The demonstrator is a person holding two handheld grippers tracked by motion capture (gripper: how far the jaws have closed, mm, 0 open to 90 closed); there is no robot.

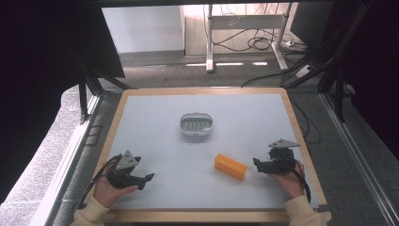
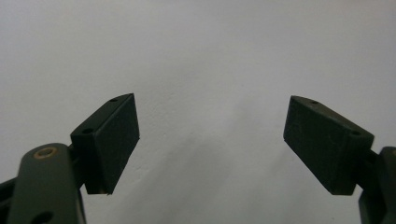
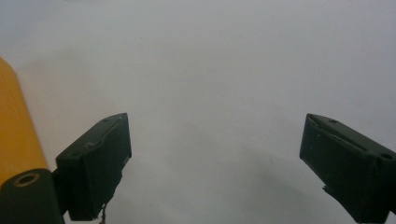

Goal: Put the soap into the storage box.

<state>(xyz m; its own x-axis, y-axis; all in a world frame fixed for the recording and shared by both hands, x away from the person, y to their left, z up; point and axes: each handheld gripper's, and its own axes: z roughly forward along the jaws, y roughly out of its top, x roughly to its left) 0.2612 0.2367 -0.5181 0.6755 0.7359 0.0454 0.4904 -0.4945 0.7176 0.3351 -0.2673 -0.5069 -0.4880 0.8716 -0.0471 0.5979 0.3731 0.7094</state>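
The left gripper (image 1: 134, 175) sits low near the front left corner of the tabletop (image 1: 155, 113), held in a hand (image 1: 107, 189) that comes in over the front edge; its fingers (image 2: 114, 140) stand wide apart with nothing between them, and they point toward the middle of the tabletop. The right gripper (image 1: 264, 165) sits near the front right corner, held in the other hand (image 1: 289, 181); its fingers (image 3: 95, 163) are wide open too and hold nothing, and they point to the left, toward the orange block (image 1: 230, 166).

The orange block lies flat just beside the right gripper, a bit to its left, not far from the front edge; it lies slanted, not straight with the edges. In the right gripper view the block (image 3: 16, 140) sits at the left side, outside the fingers, so it is not lined up yet.

I think the job now is to pick up the block with the right gripper; to do it well, the hand should turn and slide left so one finger goes on each long side, then close gently on the middle so the block does not spin or slip.

Farther back, near the middle of the tabletop, stands a small grey dish (image 1: 196, 125) with holes in its floor; it looks empty, and it is well apart from the block; it seems a good place to put the block.
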